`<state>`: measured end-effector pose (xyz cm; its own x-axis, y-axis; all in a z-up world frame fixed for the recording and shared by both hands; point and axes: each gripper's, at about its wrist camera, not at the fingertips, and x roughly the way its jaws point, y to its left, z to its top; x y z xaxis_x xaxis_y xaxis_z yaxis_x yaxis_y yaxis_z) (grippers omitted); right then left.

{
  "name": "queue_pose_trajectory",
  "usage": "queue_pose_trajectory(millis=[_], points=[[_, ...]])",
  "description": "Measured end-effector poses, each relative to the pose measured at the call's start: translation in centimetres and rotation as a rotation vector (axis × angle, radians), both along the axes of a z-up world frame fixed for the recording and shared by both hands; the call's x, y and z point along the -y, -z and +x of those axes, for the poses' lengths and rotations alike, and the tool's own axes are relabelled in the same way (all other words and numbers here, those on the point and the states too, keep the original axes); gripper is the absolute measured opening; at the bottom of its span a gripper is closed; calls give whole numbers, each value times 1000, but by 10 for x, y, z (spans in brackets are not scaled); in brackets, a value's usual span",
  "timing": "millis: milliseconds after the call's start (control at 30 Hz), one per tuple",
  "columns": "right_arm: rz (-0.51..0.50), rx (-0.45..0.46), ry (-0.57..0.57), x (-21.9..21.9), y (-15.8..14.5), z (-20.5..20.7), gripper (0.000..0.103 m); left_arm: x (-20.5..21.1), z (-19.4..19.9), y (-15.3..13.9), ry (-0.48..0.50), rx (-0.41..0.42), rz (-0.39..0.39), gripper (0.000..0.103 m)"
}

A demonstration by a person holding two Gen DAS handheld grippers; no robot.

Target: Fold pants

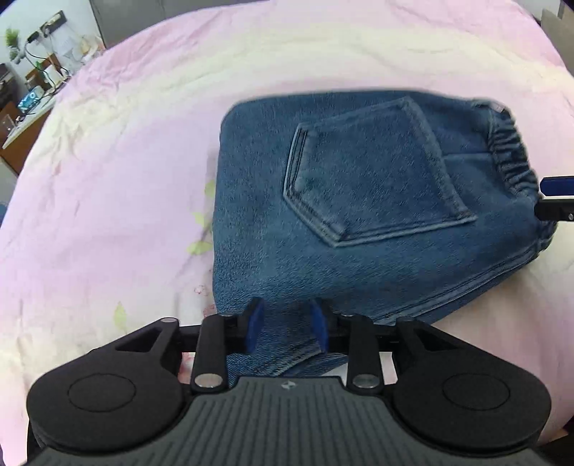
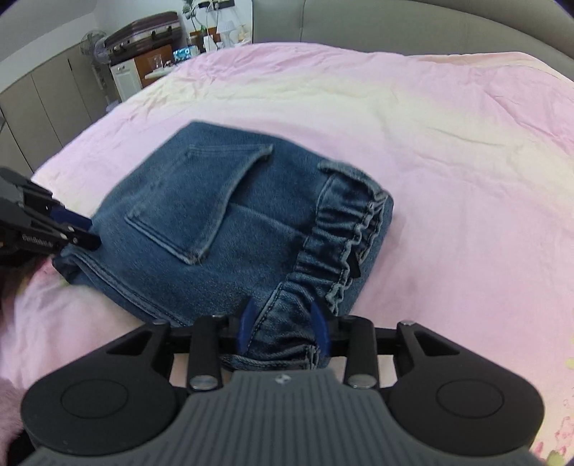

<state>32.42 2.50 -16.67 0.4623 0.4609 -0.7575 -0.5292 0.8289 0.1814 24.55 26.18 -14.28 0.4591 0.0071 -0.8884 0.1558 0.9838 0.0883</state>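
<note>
Blue denim pants [image 1: 358, 179] lie folded into a compact stack on the pink bedsheet [image 1: 125, 179], back pocket facing up. My left gripper [image 1: 287, 322] is at the stack's near corner, with denim filling the gap between its blue pads. The elastic waistband [image 2: 340, 233] shows in the right wrist view, where my right gripper [image 2: 283, 329] has its pads against the gathered waistband end of the pants [image 2: 215, 233]. Each gripper appears in the other's view: the right gripper [image 1: 549, 200] at the waistband, the left gripper [image 2: 82, 229] at the opposite end.
The bedsheet [image 2: 448, 161] spreads wide around the pants. A grey padded headboard [image 2: 394, 25] runs behind the bed. A suitcase [image 2: 143, 32], a fan [image 2: 93, 46] and a cluttered side table [image 1: 32, 96] stand beyond the bed's edge.
</note>
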Motion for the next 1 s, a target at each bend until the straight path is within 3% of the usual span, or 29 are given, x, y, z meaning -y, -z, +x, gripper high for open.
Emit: queue_pose_trajectory(millis=[167, 333, 400, 533, 767, 1000], points=[[40, 111, 14, 23, -57, -26, 54, 29, -30, -57, 17, 127, -26, 46], [85, 266, 66, 56, -118, -69, 70, 73, -70, -114, 53, 288, -34, 63], [111, 307, 97, 69, -138, -87, 72, 91, -87, -132, 65, 349, -40, 66], [156, 383, 154, 98, -164, -127, 83, 123, -122, -156, 76, 460, -26, 77], [129, 534, 217, 128, -184, -200, 98, 151, -171, -167, -16, 561, -17, 89], [158, 501, 261, 146, -171, -243, 98, 158, -204, -144, -90, 518, -18, 89]])
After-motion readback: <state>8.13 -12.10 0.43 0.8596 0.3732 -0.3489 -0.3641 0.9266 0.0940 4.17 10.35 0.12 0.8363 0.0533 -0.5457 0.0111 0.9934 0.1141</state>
